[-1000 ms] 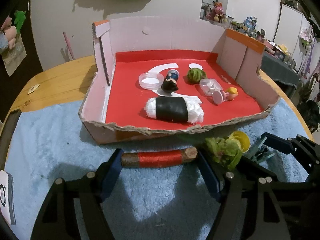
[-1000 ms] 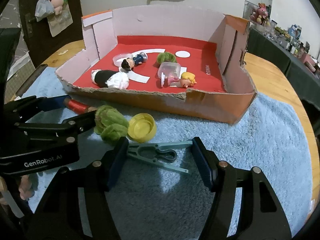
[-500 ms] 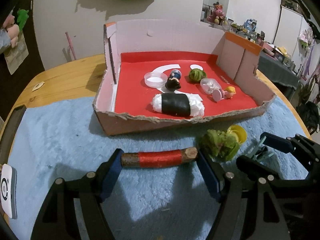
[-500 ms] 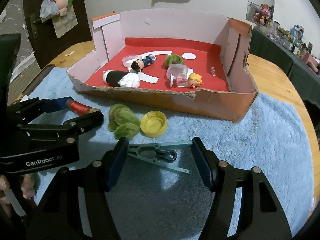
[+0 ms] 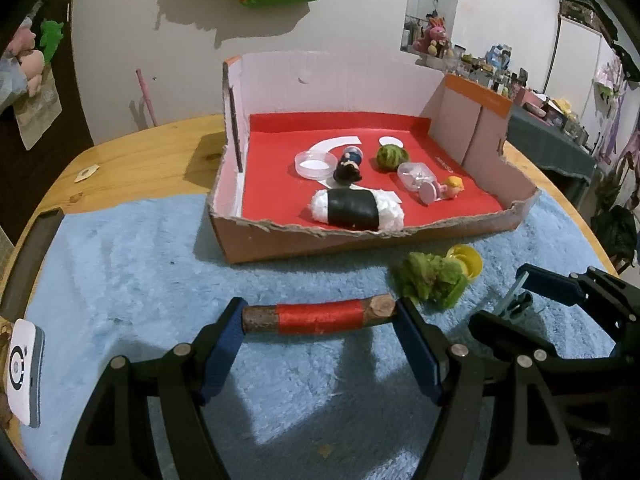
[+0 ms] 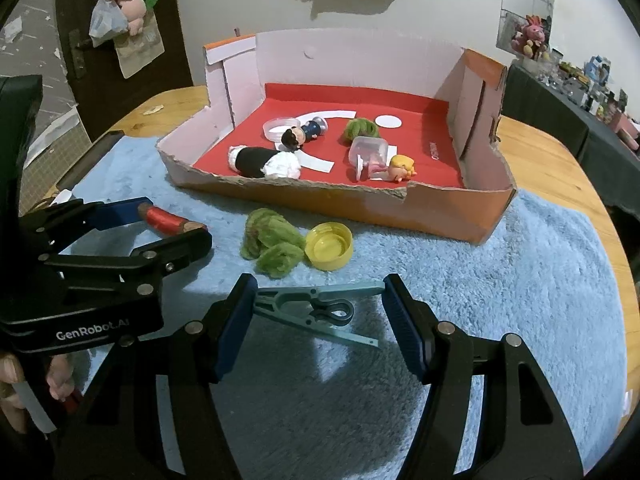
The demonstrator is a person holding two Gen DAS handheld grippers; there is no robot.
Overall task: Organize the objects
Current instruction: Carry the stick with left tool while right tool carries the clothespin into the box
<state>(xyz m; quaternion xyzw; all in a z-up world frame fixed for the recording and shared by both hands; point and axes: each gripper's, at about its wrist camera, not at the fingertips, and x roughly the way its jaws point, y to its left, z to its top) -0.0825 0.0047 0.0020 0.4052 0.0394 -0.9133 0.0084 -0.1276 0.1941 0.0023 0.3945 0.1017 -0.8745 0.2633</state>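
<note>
My left gripper [image 5: 320, 316] is shut on a wooden stick wrapped in red thread [image 5: 316, 314], held lengthwise between its pads above the blue mat [image 5: 140, 280]. My right gripper [image 6: 318, 304] is shut on a teal clothespin [image 6: 316, 308], also held above the mat. A green fuzzy clump [image 6: 272, 242] and a yellow bottle cap [image 6: 329, 246] lie on the mat in front of the cardboard box [image 6: 440, 216]. The box's red floor holds a sushi toy [image 5: 356, 209], small figures, a watermelon ball [image 5: 392, 156] and clear lids.
The box stands at the back of the mat on a round wooden table [image 5: 132, 160]. A white device [image 5: 24, 364] sits at the mat's left edge. A dark table with clutter [image 6: 580, 92] stands at the far right.
Both grippers have pulled back from the box and risen a little, each still holding its object. The box and the loose items on the mat look farther away.
</note>
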